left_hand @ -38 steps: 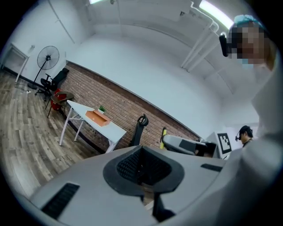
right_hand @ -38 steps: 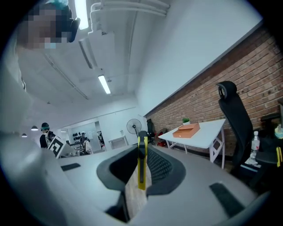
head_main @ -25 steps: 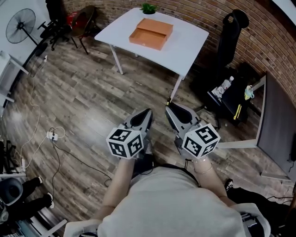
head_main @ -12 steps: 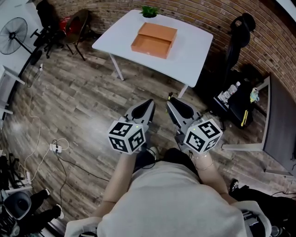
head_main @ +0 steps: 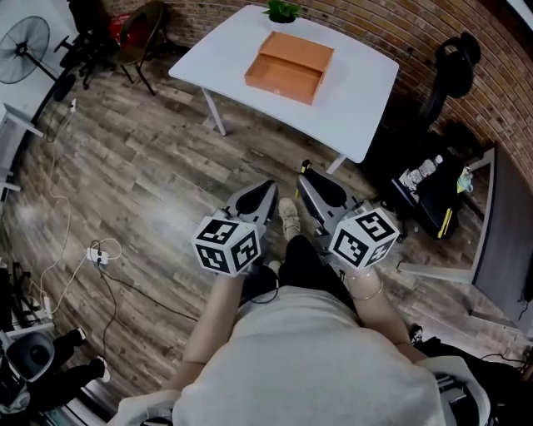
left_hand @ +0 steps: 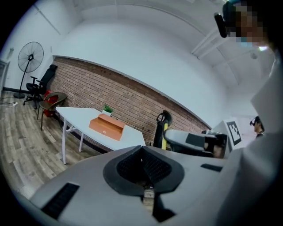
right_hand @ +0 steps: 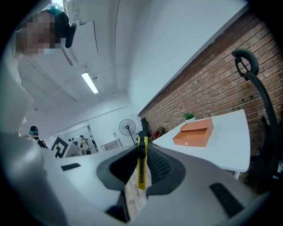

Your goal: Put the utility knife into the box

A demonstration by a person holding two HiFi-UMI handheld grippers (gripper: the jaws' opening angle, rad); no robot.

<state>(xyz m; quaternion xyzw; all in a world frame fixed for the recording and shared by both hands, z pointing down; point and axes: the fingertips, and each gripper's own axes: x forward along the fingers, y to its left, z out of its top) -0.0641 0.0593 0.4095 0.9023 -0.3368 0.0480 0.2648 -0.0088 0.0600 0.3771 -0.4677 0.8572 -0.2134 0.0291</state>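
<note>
Utility knife (right_hand: 142, 161): yellow body, held on edge between the jaws of the right gripper (head_main: 306, 181). The pads were pressed on its flat sides with only the knife's thickness between them, and its dark tip stuck out past the fingertips. It was in the air, over the wooden floor (head_main: 150, 175), well apart from the box (head_main: 291, 65).

Left gripper (head_main: 266, 188): jaws together, nothing between them. It was level with the right gripper, just to its left, and the person's shoe (head_main: 289, 218) showed between the two.

Box: orange, open top up, on the white table (head_main: 366, 91) at the far side of the scene. A small green plant (head_main: 283, 10) stood at the table's far edge, just beyond the box. A black office chair (head_main: 454, 66) was right of the table against the brick wall (right_hand: 212, 84), and a standing fan (head_main: 18, 50) was at the far left.
</note>
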